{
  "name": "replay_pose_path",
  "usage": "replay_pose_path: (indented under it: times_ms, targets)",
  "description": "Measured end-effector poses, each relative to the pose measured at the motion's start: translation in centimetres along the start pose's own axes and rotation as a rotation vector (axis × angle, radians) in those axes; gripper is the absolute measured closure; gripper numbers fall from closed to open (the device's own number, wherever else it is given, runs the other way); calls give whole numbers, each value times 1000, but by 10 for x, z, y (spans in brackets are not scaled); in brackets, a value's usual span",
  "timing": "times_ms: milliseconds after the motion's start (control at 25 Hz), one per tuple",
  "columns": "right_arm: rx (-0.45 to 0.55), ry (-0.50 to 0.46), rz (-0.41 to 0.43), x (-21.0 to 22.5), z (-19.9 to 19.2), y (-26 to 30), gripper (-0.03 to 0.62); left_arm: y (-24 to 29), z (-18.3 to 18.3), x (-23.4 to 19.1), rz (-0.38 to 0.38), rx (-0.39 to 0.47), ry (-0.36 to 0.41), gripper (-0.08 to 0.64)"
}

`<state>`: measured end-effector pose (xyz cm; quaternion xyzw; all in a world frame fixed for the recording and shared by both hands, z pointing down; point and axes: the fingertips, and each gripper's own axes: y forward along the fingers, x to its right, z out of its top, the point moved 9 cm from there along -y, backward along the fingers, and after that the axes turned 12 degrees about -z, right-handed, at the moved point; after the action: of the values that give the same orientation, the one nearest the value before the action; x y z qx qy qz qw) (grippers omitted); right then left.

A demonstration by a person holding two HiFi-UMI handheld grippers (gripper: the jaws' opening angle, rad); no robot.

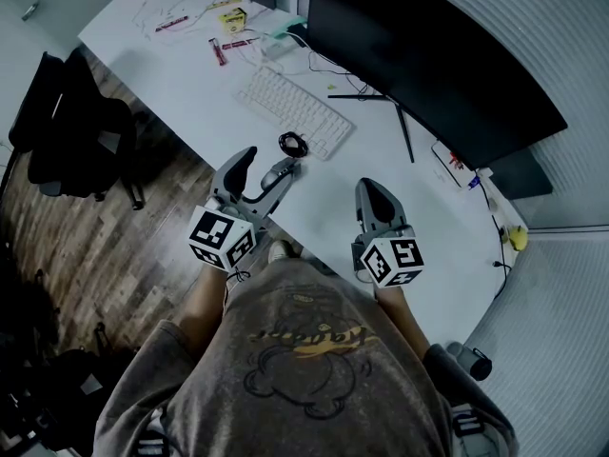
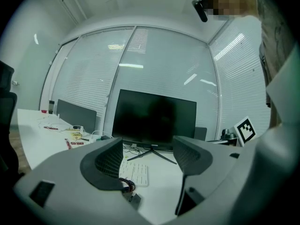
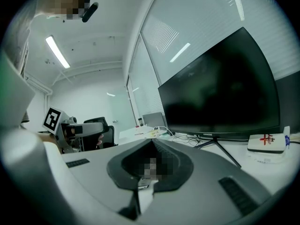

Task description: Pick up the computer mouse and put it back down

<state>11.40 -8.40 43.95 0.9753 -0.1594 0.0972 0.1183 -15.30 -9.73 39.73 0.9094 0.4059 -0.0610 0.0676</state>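
Left claw [image 2: 149,150] spread wide, nothing in it; hovers just short of the keyboard [image 1: 293,110], coiled cable [image 1: 292,145] beside. Right claw [image 3: 152,144] closed, empty, right of the keyboard over the tabletop [image 1: 190,84]. Computer mouse: not discernible anywhere. Likely pre-grasp; next, find it.

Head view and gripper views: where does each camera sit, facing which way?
Head view: on the person's head, steeply down at desk, keyboard; shows shirt, left gripper, right gripper.
Left gripper view: on that gripper, toward the monitor; open jaws show.
Right gripper view: likewise, monitor at right; shut jaws show.
All share the monitor.
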Motion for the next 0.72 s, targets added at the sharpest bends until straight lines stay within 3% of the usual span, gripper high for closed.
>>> replay_pose_path:
  times_ms: [200, 720]
  targets:
    - [-6, 1, -4, 4, 0, 3, 586, 7, -10, -11, -8, -51, 17, 235]
    - [-14, 12, -27, 6, -2, 8, 586, 40, -95, -53, -56, -336, -6, 227]
